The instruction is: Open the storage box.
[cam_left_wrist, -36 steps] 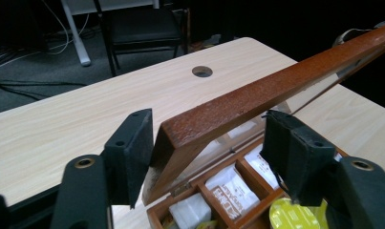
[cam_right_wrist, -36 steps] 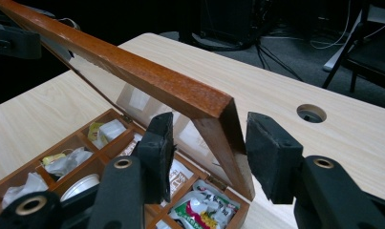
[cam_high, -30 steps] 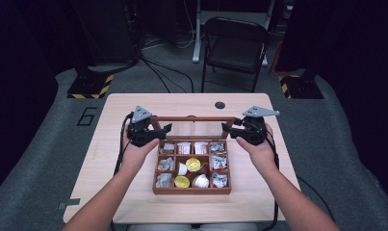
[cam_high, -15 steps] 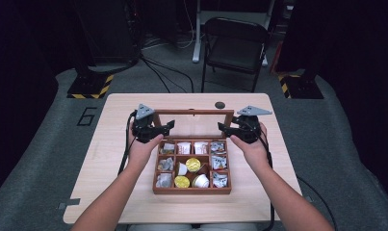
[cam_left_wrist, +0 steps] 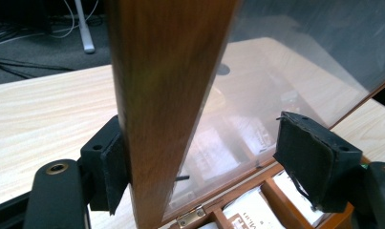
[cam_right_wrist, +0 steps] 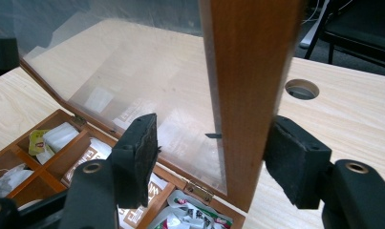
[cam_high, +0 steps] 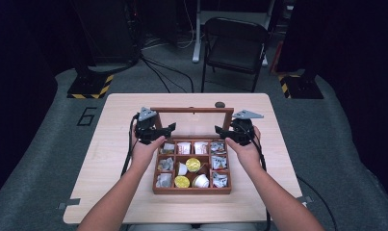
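A wooden compartment box (cam_high: 191, 190) sits mid-table, holding tea bags (cam_high: 184, 147) and gold capsules (cam_high: 193, 164). Its glass lid (cam_high: 191, 110) stands open and nearly upright at the back. My left gripper (cam_high: 168, 128) is at the lid's left side rail (cam_left_wrist: 166, 95). One pad (cam_left_wrist: 114, 167) rests against the wood and the other stands clear of the glass, so the left gripper (cam_left_wrist: 204, 162) is open. My right gripper (cam_high: 219, 130) straddles the right rail (cam_right_wrist: 247, 95) the same way; the right gripper (cam_right_wrist: 214, 157) is open. Both pairs of jaws have just been opening.
The light wooden table (cam_high: 119, 192) has a cable hole (cam_high: 220, 104) just behind the lid. A black folding chair (cam_high: 235, 45) stands beyond the far edge. Cables trail from both grippers along the forearms.
The lid has swung further back and now stands by itself. Both grippers' jaws have widened off its side rails, and the hands have sunk a little.
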`<state>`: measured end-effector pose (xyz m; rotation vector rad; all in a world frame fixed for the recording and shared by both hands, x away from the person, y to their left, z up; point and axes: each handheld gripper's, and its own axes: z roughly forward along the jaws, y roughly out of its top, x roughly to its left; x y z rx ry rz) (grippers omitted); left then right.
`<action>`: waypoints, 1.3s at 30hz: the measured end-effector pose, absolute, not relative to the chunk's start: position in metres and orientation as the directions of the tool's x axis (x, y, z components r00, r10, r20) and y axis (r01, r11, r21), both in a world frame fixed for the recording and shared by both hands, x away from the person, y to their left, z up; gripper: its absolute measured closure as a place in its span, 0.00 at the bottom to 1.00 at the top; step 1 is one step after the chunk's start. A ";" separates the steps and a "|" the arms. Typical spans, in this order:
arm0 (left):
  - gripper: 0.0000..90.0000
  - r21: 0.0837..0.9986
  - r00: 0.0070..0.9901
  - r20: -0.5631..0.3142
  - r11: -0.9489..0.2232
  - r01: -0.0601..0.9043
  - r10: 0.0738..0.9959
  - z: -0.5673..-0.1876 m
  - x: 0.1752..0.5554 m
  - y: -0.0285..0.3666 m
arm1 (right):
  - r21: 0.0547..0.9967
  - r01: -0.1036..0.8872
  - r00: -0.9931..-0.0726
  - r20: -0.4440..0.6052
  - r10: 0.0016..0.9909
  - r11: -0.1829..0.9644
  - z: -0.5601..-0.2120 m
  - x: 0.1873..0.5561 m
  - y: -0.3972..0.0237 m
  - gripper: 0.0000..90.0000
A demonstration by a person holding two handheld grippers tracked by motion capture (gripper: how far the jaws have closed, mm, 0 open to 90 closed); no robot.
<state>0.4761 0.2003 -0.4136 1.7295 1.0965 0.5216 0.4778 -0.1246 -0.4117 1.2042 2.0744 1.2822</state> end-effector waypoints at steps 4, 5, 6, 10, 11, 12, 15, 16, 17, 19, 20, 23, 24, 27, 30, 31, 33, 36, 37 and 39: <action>0.26 0.893 0.502 -0.120 -0.128 0.431 0.857 -0.415 0.477 0.200 | 0.872 0.447 -0.532 0.080 0.843 0.200 -0.413 0.480 -0.121 0.43; 0.26 0.891 0.503 -0.118 -0.132 0.434 0.856 -0.416 0.478 0.200 | 0.871 0.449 -0.529 0.081 0.845 0.198 -0.413 0.480 -0.121 0.44; 0.26 0.888 0.502 -0.120 -0.134 0.440 0.856 -0.417 0.478 0.200 | 0.872 0.447 -0.531 0.079 0.844 0.200 -0.412 0.481 -0.122 0.44; 0.26 0.883 0.491 -0.147 -0.110 0.457 0.858 -0.421 0.481 0.200 | 0.871 0.449 -0.531 0.081 0.844 0.198 -0.411 0.483 -0.122 0.44; 0.26 0.881 0.489 -0.144 -0.114 0.459 0.860 -0.423 0.481 0.200 | 0.871 0.452 -0.528 0.086 0.845 0.194 -0.411 0.483 -0.121 0.44; 0.26 0.886 0.487 -0.145 -0.106 0.451 0.861 -0.425 0.481 0.200 | 0.869 0.458 -0.523 0.093 0.847 0.188 -0.411 0.484 -0.121 0.44; 0.28 0.884 0.474 -0.169 -0.079 0.460 0.864 -0.435 0.481 0.202 | 0.871 0.454 -0.526 0.093 0.846 0.186 -0.411 0.485 -0.122 0.45; 0.29 0.883 0.470 -0.179 -0.070 0.465 0.864 -0.438 0.482 0.202 | 0.872 0.454 -0.525 0.094 0.846 0.185 -0.411 0.486 -0.122 0.45; 0.29 0.877 0.476 -0.167 -0.090 0.471 0.864 -0.441 0.483 0.204 | 0.872 0.453 -0.525 0.094 0.846 0.184 -0.412 0.486 -0.122 0.45; 0.30 0.873 0.473 -0.172 -0.088 0.479 0.864 -0.446 0.484 0.204 | 0.874 0.451 -0.524 0.095 0.846 0.181 -0.412 0.487 -0.122 0.45; 0.30 0.871 0.474 -0.175 -0.089 0.483 0.863 -0.448 0.484 0.204 | 0.874 0.451 -0.523 0.093 0.847 0.182 -0.412 0.487 -0.122 0.45; 0.30 0.868 0.473 -0.168 -0.098 0.487 0.865 -0.453 0.487 0.203 | 0.873 0.455 -0.517 0.099 0.851 0.175 -0.413 0.489 -0.121 0.45; 0.30 0.867 0.473 -0.165 -0.101 0.488 0.865 -0.453 0.488 0.202 | 0.873 0.457 -0.515 0.101 0.851 0.173 -0.414 0.490 -0.121 0.44; 0.30 0.868 0.468 -0.170 -0.093 0.487 0.867 -0.455 0.489 0.202 | 0.868 0.467 -0.510 0.108 0.853 0.169 -0.419 0.491 -0.121 0.42; 0.30 0.870 0.464 -0.185 -0.075 0.487 0.866 -0.456 0.490 0.202 | 0.856 0.485 -0.500 0.105 0.860 0.178 -0.428 0.492 -0.121 0.41; 0.30 0.871 0.464 -0.189 -0.070 0.486 0.866 -0.457 0.491 0.203 | 0.854 0.489 -0.499 0.107 0.860 0.177 -0.430 0.492 -0.121 0.41; 0.30 0.871 0.460 -0.201 -0.057 0.487 0.865 -0.457 0.492 0.203 | 0.841 0.512 -0.496 0.122 0.860 0.176 -0.436 0.495 -0.121 0.41; 0.30 0.871 0.463 -0.206 -0.054 0.489 0.862 -0.456 0.492 0.203 | 0.836 0.522 -0.491 0.133 0.861 0.168 -0.442 0.498 -0.121 0.41; 0.30 0.870 0.464 -0.207 -0.055 0.490 0.861 -0.457 0.492 0.204 | 0.834 0.524 -0.490 0.130 0.862 0.172 -0.443 0.498 -0.120 0.42; 0.30 0.871 0.467 -0.205 -0.058 0.489 0.860 -0.457 0.493 0.204 | 0.834 0.526 -0.486 0.136 0.863 0.165 -0.445 0.500 -0.120 0.42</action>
